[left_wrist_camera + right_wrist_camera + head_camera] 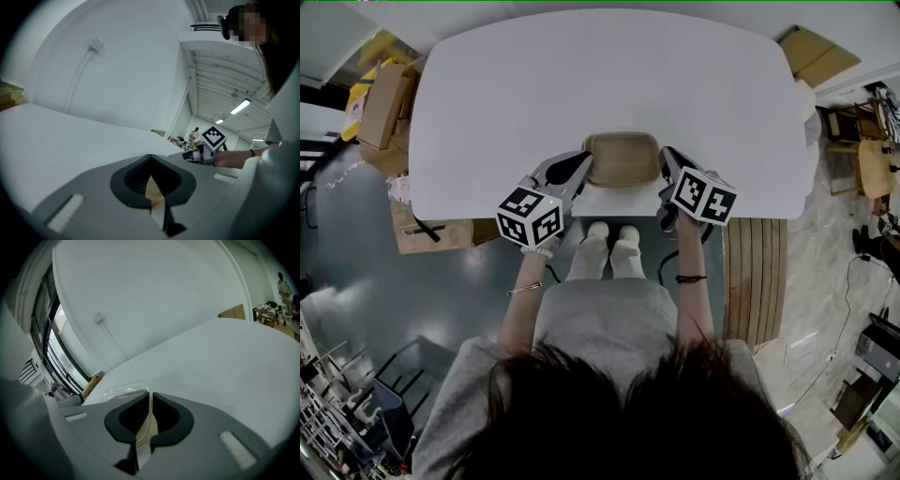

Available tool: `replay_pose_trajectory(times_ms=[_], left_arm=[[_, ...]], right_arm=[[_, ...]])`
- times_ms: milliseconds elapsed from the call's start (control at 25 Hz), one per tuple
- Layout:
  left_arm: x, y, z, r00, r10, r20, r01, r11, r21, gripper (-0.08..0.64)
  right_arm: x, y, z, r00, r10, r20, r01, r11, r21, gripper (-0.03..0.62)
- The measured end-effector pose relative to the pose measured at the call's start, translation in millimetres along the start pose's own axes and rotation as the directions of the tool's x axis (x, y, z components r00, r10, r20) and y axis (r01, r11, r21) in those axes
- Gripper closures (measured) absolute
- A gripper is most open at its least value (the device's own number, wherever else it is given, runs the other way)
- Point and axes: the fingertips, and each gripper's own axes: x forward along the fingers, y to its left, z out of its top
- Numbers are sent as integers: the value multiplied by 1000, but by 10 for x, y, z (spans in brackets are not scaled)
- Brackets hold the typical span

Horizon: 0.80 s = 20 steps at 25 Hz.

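Currently: both grippers grip one tan tray from opposite sides, near the person's edge of the table.
Table [581, 75]: white, with rounded corners. Apart from the tray, a pale flat sheet [619, 199] lies at its near edge.
Tray [622, 157]: tan, shallow and rectangular, lying between the two grippers just beyond the sheet. Whether it rests on the table or is lifted clear cannot be told.
Left gripper [584, 167]: jaws closed on the tray's left side. The left gripper view shows a thin tan edge [153, 190] pinched between the pads.
Right gripper [666, 164]: jaws closed on the right side. The right gripper view shows a thin pale wall [149, 423] between the pads, with a clear plastic rim [124, 391] just past them.
Risk, slip: each hold looks to be on a thin edge only, so uneven pull from either side could let the wall slide out.
Risk, buckling: the wall seems flexible, so pushing the grippers toward each other could bow or crease it.
Risk, tilt: raising one side first could tip the tray toward the person.
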Motion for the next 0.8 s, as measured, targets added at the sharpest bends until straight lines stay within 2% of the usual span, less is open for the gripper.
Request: replay_pose_trajectory(times_ms=[320, 800], left_arm=[[-102, -33, 253, 998, 9, 58, -10, 1000, 27, 565], [-338, -9, 608, 989, 38, 144, -48, 997, 66, 565]], right_arm=[[-122, 43, 159, 999, 27, 45, -27, 1000, -3, 558], [-320, 292, 478, 989, 108, 105, -99, 992, -80, 558]])
